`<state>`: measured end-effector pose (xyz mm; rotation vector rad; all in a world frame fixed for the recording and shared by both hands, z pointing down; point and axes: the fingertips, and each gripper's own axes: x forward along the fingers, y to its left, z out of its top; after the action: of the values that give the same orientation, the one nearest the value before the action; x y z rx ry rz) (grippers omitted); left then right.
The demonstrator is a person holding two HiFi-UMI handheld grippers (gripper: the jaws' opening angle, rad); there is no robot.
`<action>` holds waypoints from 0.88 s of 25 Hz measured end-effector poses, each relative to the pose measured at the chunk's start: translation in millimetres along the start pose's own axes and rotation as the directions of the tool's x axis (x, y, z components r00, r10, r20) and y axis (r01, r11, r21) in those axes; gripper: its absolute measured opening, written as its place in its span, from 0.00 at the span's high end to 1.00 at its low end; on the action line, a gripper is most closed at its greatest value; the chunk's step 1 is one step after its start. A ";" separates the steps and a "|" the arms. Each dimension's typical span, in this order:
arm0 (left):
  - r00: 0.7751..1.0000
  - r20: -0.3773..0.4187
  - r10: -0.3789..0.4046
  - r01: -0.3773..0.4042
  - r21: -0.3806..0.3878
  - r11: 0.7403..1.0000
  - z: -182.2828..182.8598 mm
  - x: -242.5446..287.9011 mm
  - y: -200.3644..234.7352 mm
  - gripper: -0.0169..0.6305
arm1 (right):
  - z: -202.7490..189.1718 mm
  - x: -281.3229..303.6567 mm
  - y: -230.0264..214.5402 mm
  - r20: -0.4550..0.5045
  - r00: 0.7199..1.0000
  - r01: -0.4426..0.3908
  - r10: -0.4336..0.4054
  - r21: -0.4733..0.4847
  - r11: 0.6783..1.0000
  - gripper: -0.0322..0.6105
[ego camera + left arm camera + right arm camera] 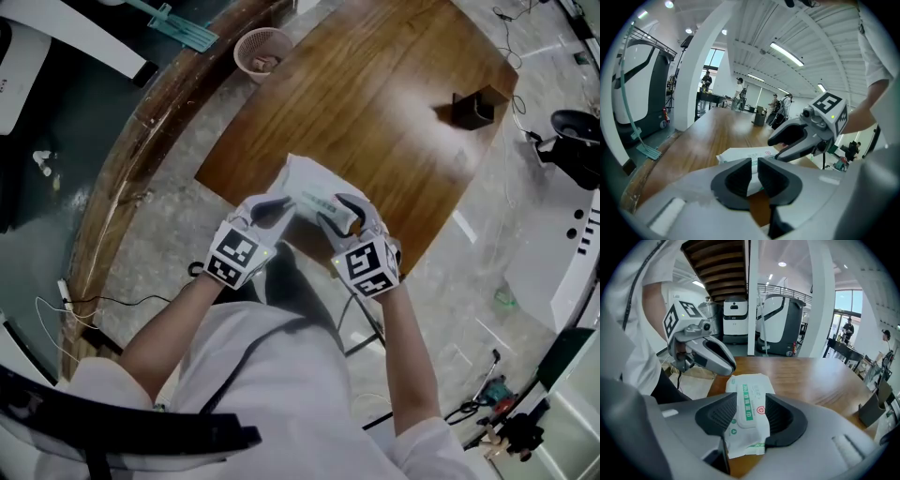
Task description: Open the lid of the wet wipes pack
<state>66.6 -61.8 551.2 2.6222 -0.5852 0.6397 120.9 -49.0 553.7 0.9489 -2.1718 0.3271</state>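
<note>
Right gripper point(751, 398) jaws apart, wet wipes pack point(752, 439) between them, unpressed – soft, light, slippery; pinch lid flap point(746, 405) edge – left gripper point(754, 162) jaws almost together at far end

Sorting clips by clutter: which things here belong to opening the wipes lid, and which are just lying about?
Job in hand: wet wipes pack, left gripper, right gripper.
Lying about: black box, basket.

The hall is bright and evenly lit, from ceiling strips point(786, 54) and a tall window point(844, 303). A pale glare lies across the table point(412, 112), and the shadows are soft. Both gripper views bulge like a fisheye, with black corners and a slightly soft foreground.
</note>
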 end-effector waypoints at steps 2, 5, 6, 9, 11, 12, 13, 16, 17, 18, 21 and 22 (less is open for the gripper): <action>1.000 -0.004 0.011 -0.011 -0.005 1.000 -4.2 3.0 -1.1 0.90 | 1.3 4.3 -0.4 -0.007 1.000 -0.012 0.012 -0.015 1.000 0.61; 0.999 -0.005 0.034 -0.034 -0.017 0.999 -9.7 6.6 -0.9 0.90 | 0.5 11.0 2.2 -0.017 0.999 -0.046 0.046 -0.026 0.999 0.55; 0.999 -0.007 0.041 -0.041 -0.019 0.999 -11.6 8.0 -0.2 0.90 | 0.1 13.1 3.5 -0.020 0.998 -0.058 0.057 -0.031 0.998 0.53; 0.998 -0.021 0.055 -0.055 -0.023 0.998 -18.4 13.4 0.4 0.90 | -4.3 17.1 5.5 -0.040 0.997 -0.074 0.072 -0.053 0.996 0.49; 0.998 -0.028 0.057 -0.057 -0.024 0.998 -21.9 15.7 -0.3 0.90 | -7.0 20.3 6.9 -0.054 0.996 -0.081 0.077 -0.076 0.994 0.49; 0.998 -0.032 0.056 -0.057 -0.022 0.998 -23.3 16.3 -0.7 0.90 | -7.4 22.0 7.4 -0.058 0.995 -0.083 0.079 -0.083 0.993 0.49; 0.998 -0.037 0.056 -0.056 -0.021 0.998 -24.6 16.7 -1.3 0.90 | -7.2 23.7 7.0 -0.059 0.995 -0.084 0.079 -0.082 0.993 0.49; 0.998 -0.042 0.056 -0.057 -0.022 0.998 -26.1 18.3 -2.4 0.91 | -8.1 28.5 3.3 -0.064 0.994 -0.090 0.087 -0.046 0.995 0.49; 0.998 -0.041 0.057 -0.058 -0.023 0.998 -25.8 19.5 -2.1 0.91 | -9.9 30.7 1.9 -0.074 0.993 -0.094 0.091 -0.037 0.995 0.49; 0.997 -0.040 0.058 -0.059 -0.024 0.998 -25.4 20.9 -1.4 0.91 | -11.6 33.0 0.4 -0.085 0.992 -0.097 0.094 -0.033 0.995 0.49; 0.997 -0.047 0.059 -0.060 -0.019 0.998 -26.3 25.6 -0.2 0.93 | -14.3 38.4 -0.6 -0.104 0.989 -0.109 0.105 -0.029 0.994 0.49; 0.997 -0.051 0.060 -0.061 -0.017 0.998 -27.1 27.0 -0.4 0.95 | -14.8 38.9 -0.1 -0.106 0.988 -0.114 0.111 -0.024 0.993 0.49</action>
<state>79.3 -57.5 587.0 2.5719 -0.6540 0.7131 110.9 -62.5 591.7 0.7770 -2.1327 0.3885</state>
